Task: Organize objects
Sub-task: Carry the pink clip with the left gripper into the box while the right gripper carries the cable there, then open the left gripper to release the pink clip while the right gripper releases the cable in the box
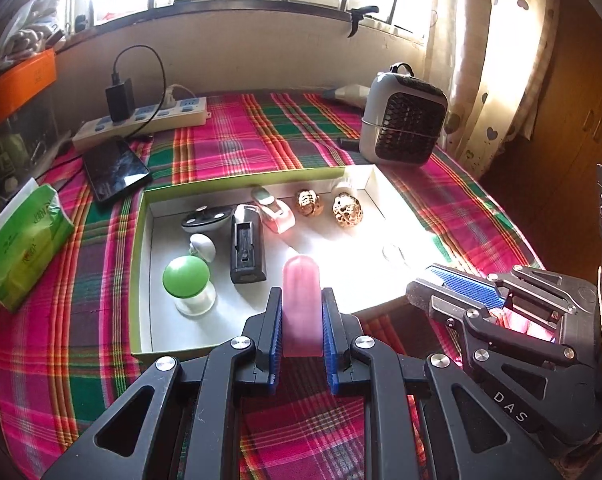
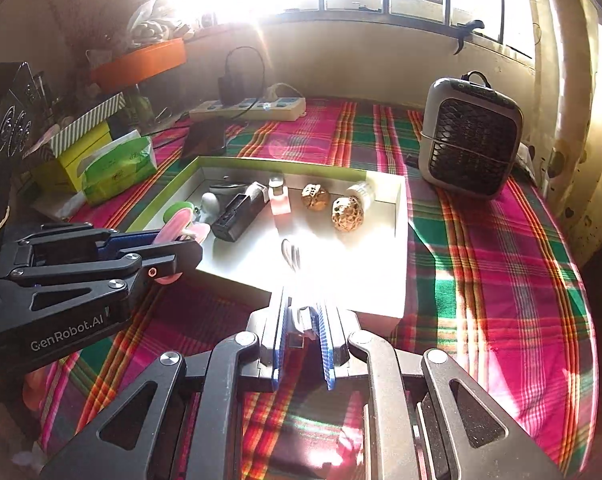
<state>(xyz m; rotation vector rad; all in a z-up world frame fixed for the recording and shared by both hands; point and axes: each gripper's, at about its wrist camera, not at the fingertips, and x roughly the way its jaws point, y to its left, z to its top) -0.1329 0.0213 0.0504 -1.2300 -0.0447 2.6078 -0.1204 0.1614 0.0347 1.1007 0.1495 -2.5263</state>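
A shallow white box with a green rim (image 1: 139,240) lies on the plaid cloth. It holds a green-capped jar (image 1: 187,284), a black case (image 1: 247,250), a pink clip (image 1: 275,212), two carved balls (image 1: 347,210) and small items. My left gripper (image 1: 301,312) is shut on a pink oblong object (image 1: 302,300) over the box's near edge; it shows in the right wrist view (image 2: 177,224) too. My right gripper (image 2: 301,320) is nearly shut on a small pale object (image 2: 303,322) at the box's near wall (image 2: 381,312); glare hides what it is.
A grey mini heater (image 1: 403,120) stands at the back right. A power strip (image 1: 141,122), a dark phone (image 1: 115,168) and a green tissue pack (image 1: 25,240) lie at the left. A window wall lies behind, a curtain at the right.
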